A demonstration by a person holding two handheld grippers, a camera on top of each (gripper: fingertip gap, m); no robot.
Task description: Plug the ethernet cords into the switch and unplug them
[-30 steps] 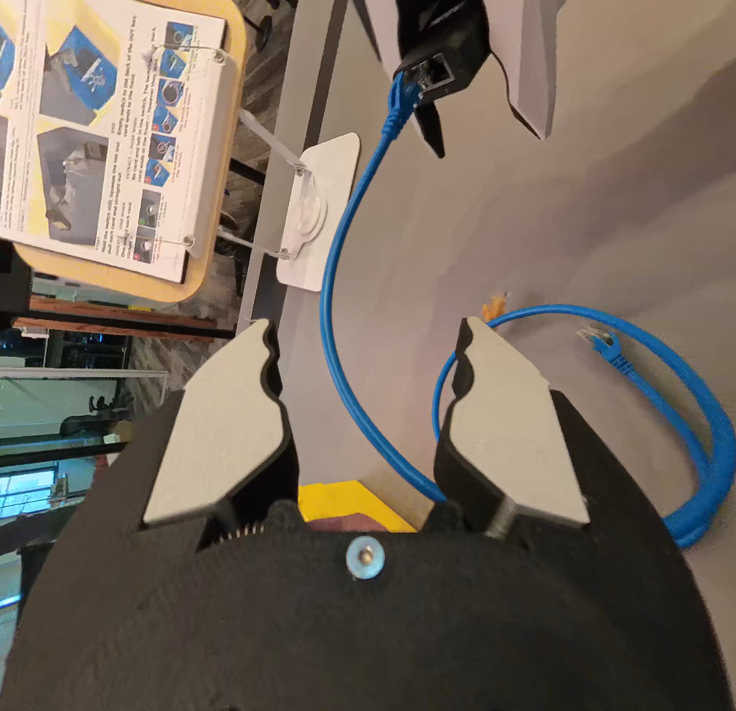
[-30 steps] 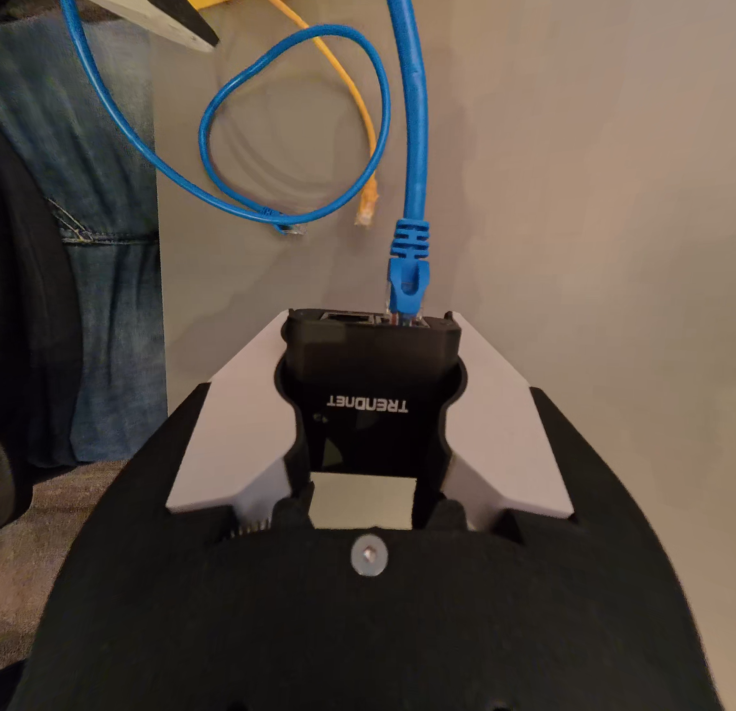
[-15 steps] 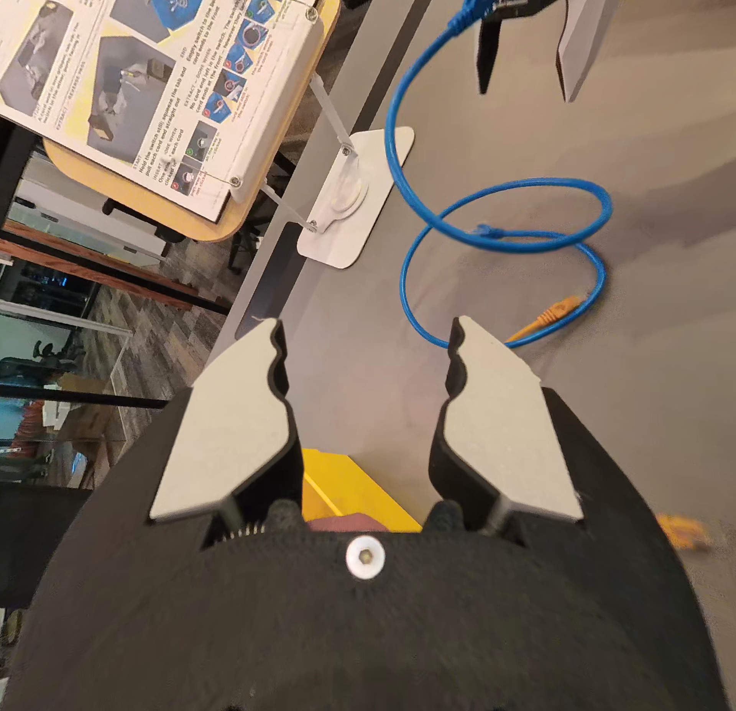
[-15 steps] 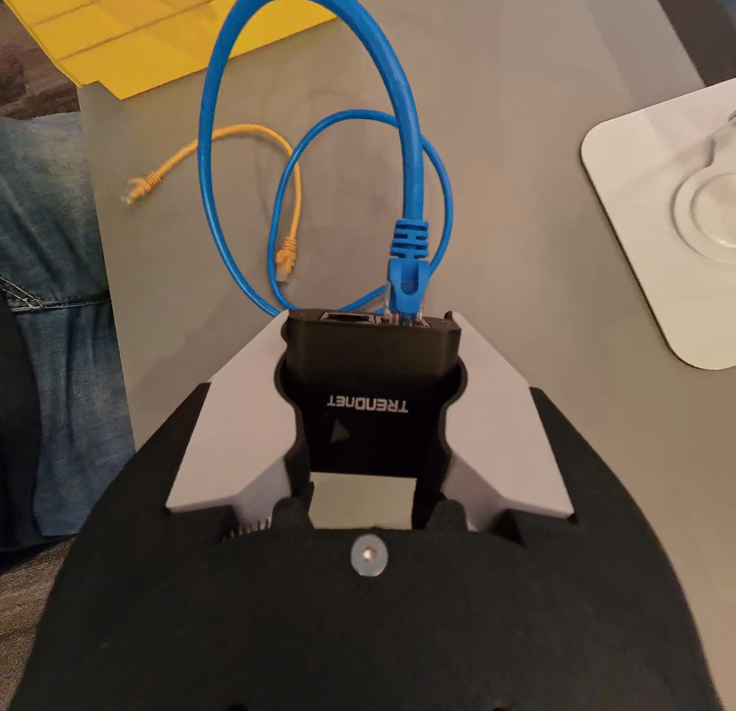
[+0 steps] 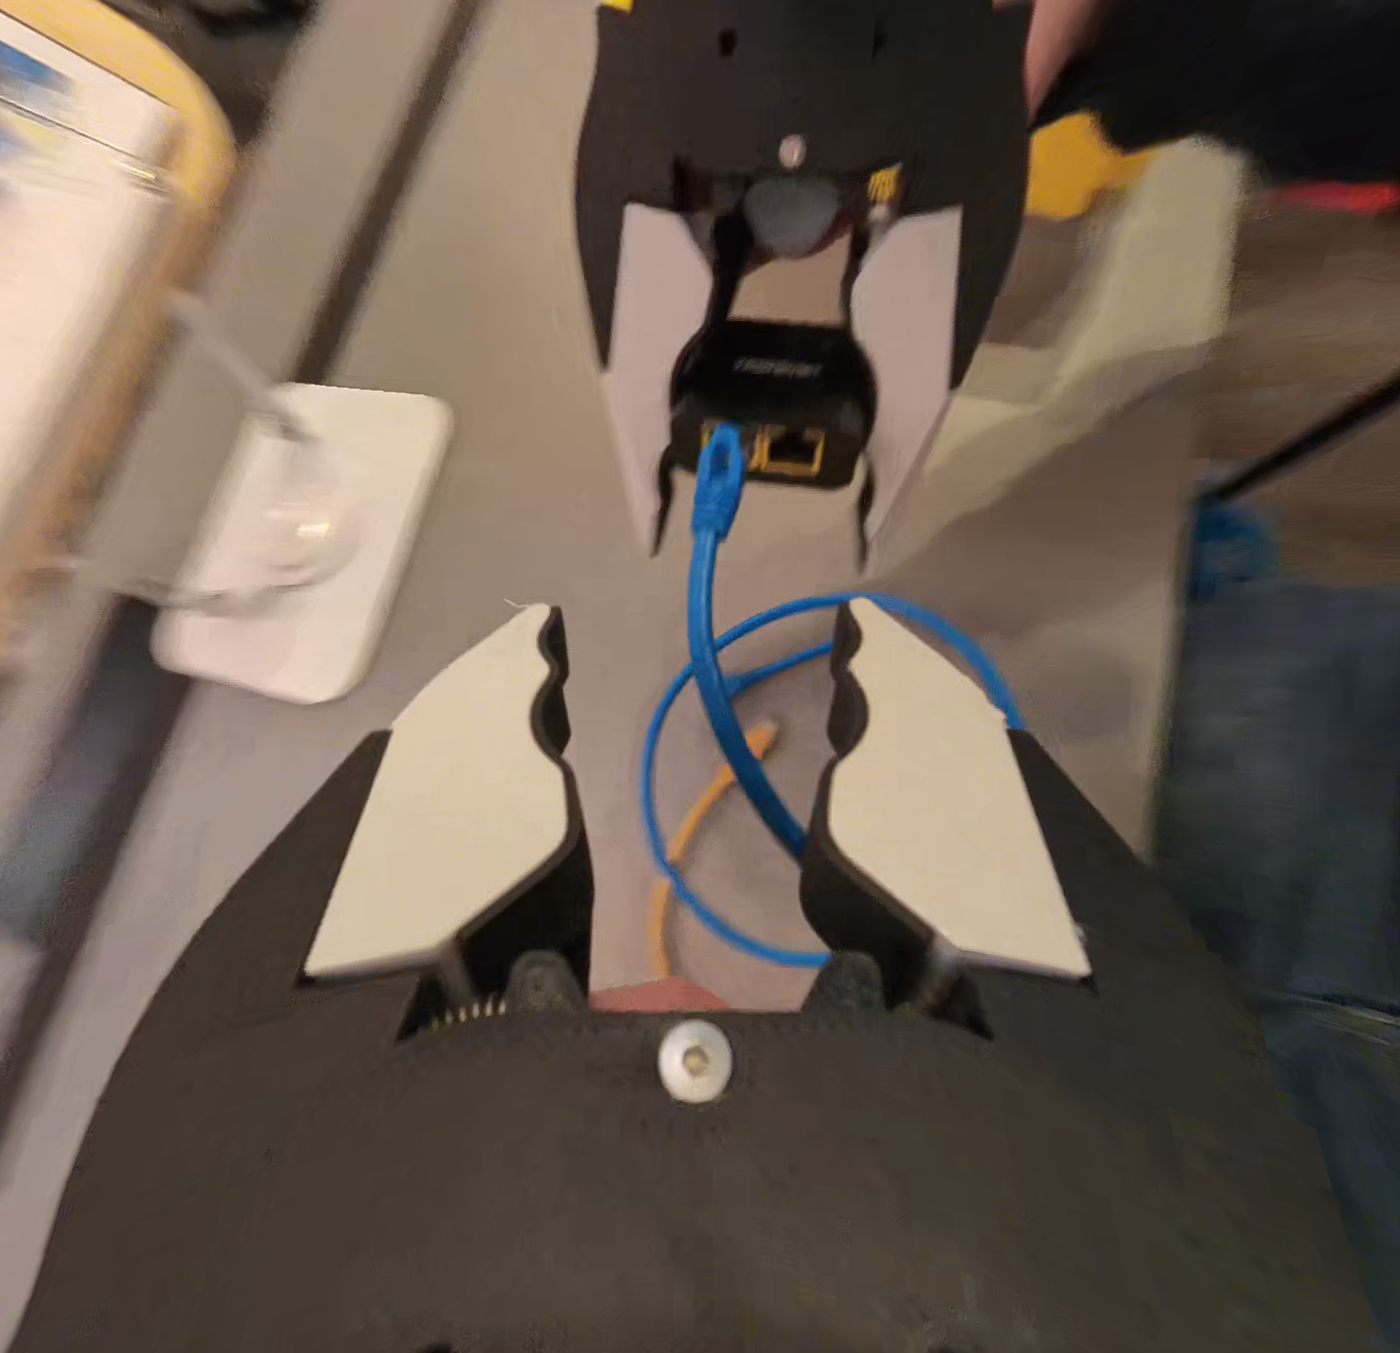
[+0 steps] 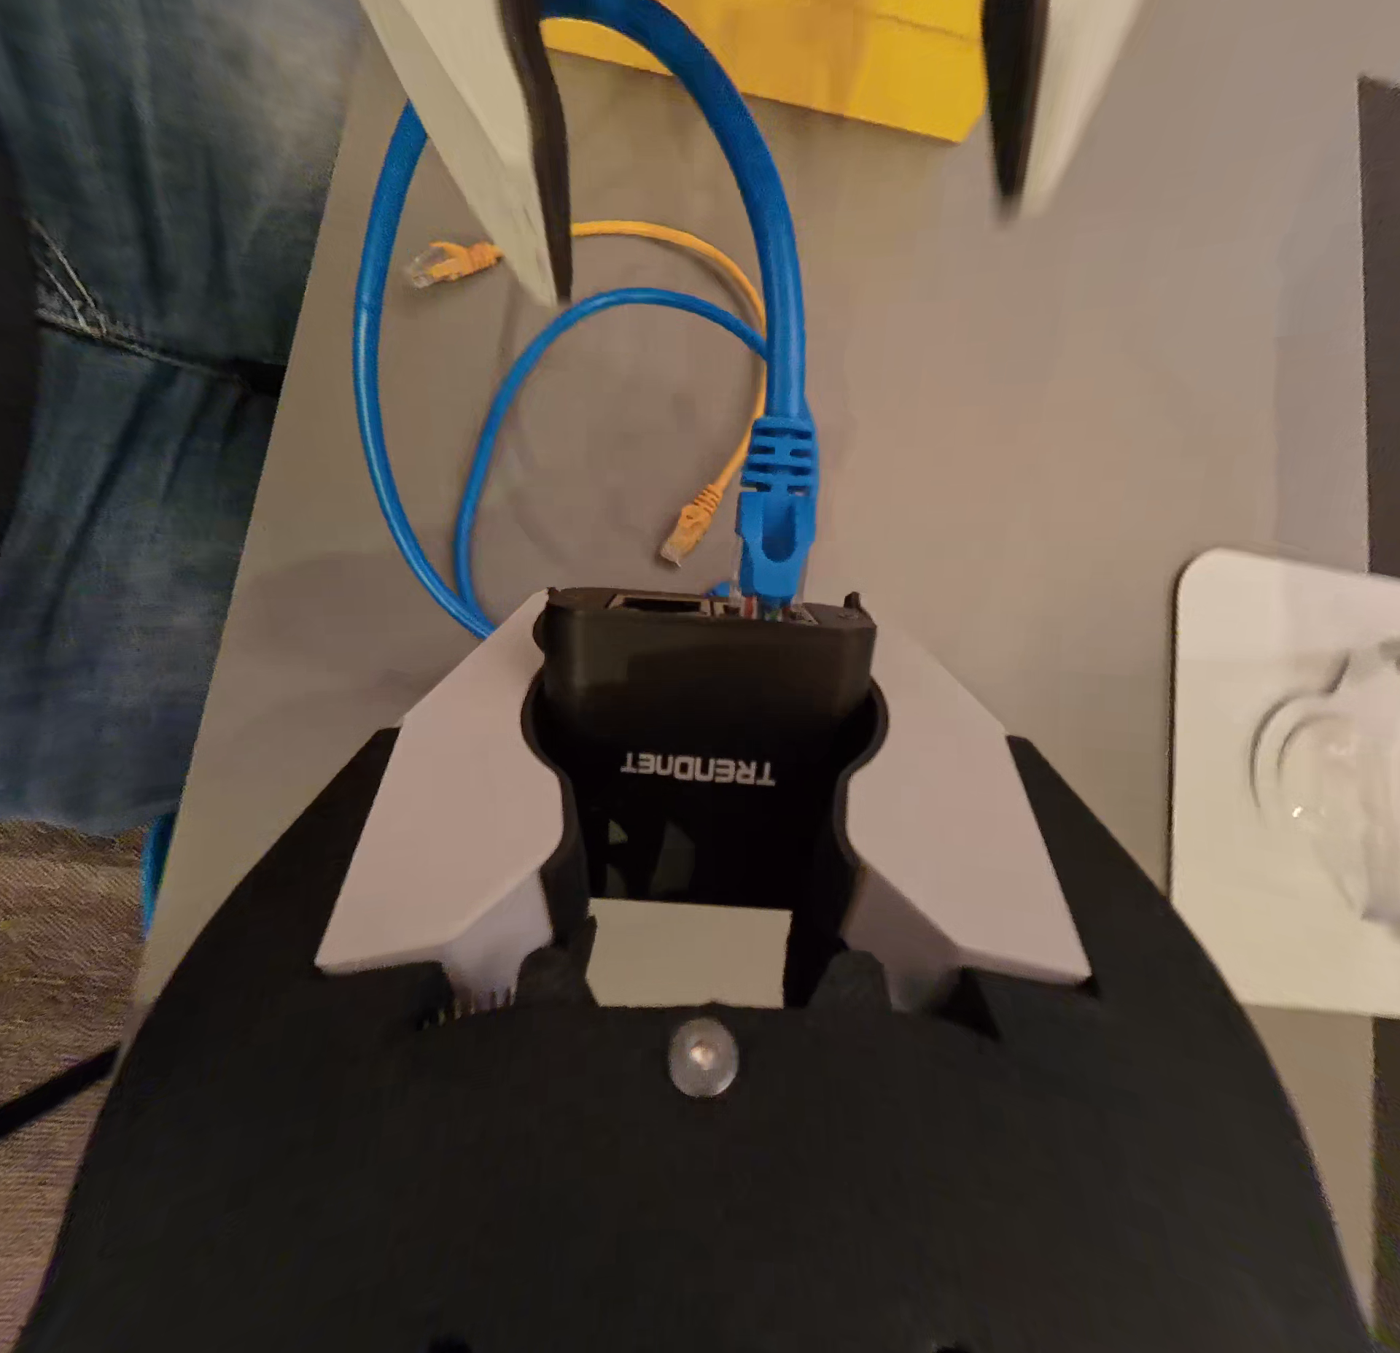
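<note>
Black switch (image 6: 708, 718) is clamped between the right gripper (image 6: 704, 634) fingers above the grey table (image 6: 1060, 407), blue ethernet cord (image 6: 780, 506) seated in one port, the neighbouring port vacant. Orange cord (image 6: 693, 525) lies loose beneath the blue loop. White stand base (image 6: 1250, 748) sits alongside. Left gripper (image 5: 697, 619), fingers spread and empty, now directly faces the ports; a second ago it was off to the side.

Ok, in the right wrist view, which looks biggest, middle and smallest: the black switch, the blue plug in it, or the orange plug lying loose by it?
1. Black switch, by far.
2. Blue plug.
3. Orange plug; it lies farther from the camera, so its true size might match the blue one's.
</note>
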